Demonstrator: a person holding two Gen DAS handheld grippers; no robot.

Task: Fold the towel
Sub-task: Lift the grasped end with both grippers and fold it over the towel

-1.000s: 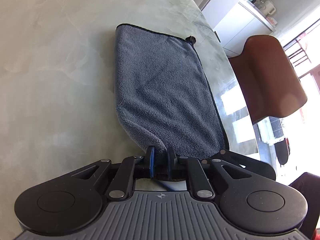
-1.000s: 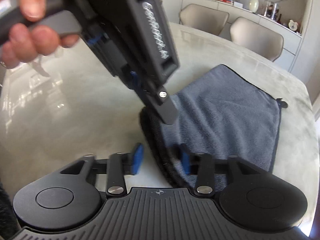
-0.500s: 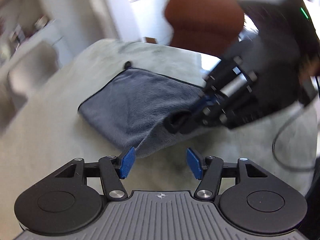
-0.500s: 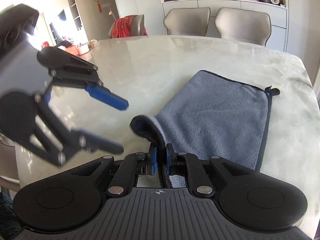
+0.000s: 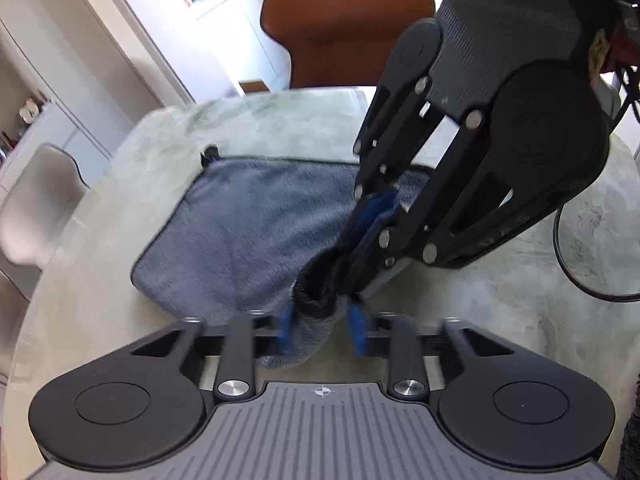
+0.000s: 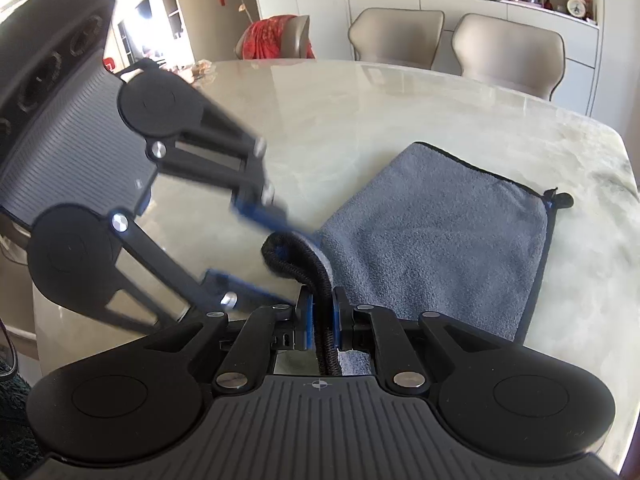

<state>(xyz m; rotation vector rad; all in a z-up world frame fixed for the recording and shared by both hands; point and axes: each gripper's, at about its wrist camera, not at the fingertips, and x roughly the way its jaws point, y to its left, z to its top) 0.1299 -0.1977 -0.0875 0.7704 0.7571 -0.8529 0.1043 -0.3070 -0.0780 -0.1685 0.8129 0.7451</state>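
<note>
Blue-padded jaws of the right gripper (image 6: 323,312) are clamped on the black-trimmed corner of one grey towel (image 6: 436,240), lifting it off the marble table (image 6: 360,120). Beside that corner, the left gripper (image 5: 322,330) has its jaws parted around the raised fold, not yet pinching it. The towel's remainder lies flat. Beyond the table stand two beige chairs (image 6: 508,52) and one brown chair (image 5: 344,28).

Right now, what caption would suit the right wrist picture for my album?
Right gripper pinches the grey towel's dark edge on a marble table as the open left gripper approaches.
</note>
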